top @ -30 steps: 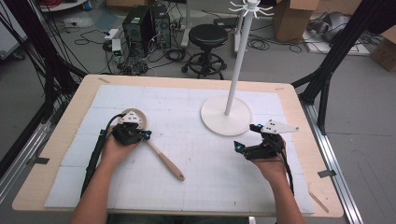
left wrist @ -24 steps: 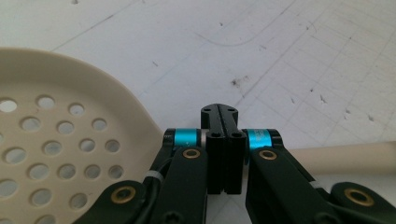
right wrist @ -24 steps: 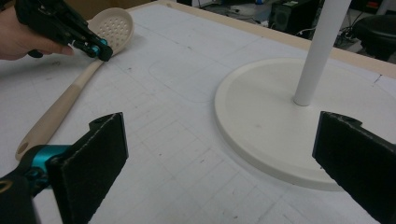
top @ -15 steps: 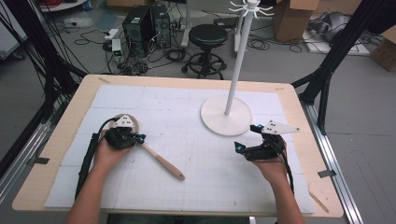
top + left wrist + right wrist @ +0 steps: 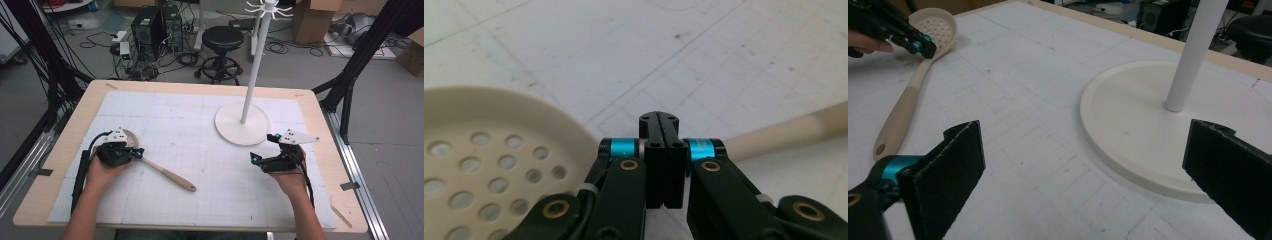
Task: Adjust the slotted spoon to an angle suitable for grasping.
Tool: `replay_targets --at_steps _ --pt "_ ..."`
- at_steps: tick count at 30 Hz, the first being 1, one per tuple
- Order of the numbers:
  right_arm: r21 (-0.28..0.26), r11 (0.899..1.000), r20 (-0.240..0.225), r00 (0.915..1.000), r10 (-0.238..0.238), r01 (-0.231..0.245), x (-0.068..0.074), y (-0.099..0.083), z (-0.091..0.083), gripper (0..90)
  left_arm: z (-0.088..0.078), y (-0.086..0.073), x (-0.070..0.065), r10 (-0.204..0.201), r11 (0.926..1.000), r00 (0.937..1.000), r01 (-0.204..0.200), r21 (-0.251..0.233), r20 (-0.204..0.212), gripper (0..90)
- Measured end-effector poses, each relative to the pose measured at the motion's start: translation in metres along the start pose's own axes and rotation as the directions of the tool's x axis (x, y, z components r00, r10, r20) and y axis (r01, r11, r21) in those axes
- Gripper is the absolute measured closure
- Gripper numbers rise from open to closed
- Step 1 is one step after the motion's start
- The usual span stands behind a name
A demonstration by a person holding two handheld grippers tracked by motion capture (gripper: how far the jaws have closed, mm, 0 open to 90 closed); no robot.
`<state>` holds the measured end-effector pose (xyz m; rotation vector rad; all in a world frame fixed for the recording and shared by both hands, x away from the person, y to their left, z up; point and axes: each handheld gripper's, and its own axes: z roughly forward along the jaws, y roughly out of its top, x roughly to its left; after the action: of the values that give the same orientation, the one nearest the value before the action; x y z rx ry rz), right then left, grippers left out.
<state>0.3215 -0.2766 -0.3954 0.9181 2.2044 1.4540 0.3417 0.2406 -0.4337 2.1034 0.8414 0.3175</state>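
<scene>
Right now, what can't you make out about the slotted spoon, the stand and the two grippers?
- Slotted spoon: in the high view the left gripper covers most of its bowl, so contact is unclear.
- Stand: the right gripper view's top edge cuts off its pole.
- Right gripper: the frame's edges cut both open jaws.

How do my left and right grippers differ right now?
The left gripper is shut with nothing between its fingers; the right gripper is open wide. The left hovers over the slotted spoon where bowl meets handle; the right faces the stand's white base. Both are hand-held, empty.
</scene>
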Motion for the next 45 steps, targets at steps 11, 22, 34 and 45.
replay_targets --at_steps 11,22,34,45 --pt "0.001 1.0 0.001 1.0 -0.002 0.002 0.0 0.0 0.001 2.0 0.011 0.027 -0.047 0.158 0.9866 0.9671 -0.145 -0.075 0.2 89.7" --pt "-0.002 1.0 0.0 1.0 -0.002 0.002 0.0 0.0 0.0 2.0 0.025 0.023 -0.079 0.273 0.9612 0.8679 -0.263 -0.084 0.415 89.7" --pt "0.001 1.0 0.001 1.0 -0.001 0.001 0.0 0.0 0.001 2.0 0.049 0.023 -0.086 0.278 0.958 0.8725 -0.282 -0.051 0.402 89.6" --pt "0.003 1.0 -0.004 1.0 0.004 -0.004 -0.001 -0.001 0.001 2.0 0.074 0.041 -0.085 0.24 0.9687 0.907 -0.247 -0.025 0.346 89.6"
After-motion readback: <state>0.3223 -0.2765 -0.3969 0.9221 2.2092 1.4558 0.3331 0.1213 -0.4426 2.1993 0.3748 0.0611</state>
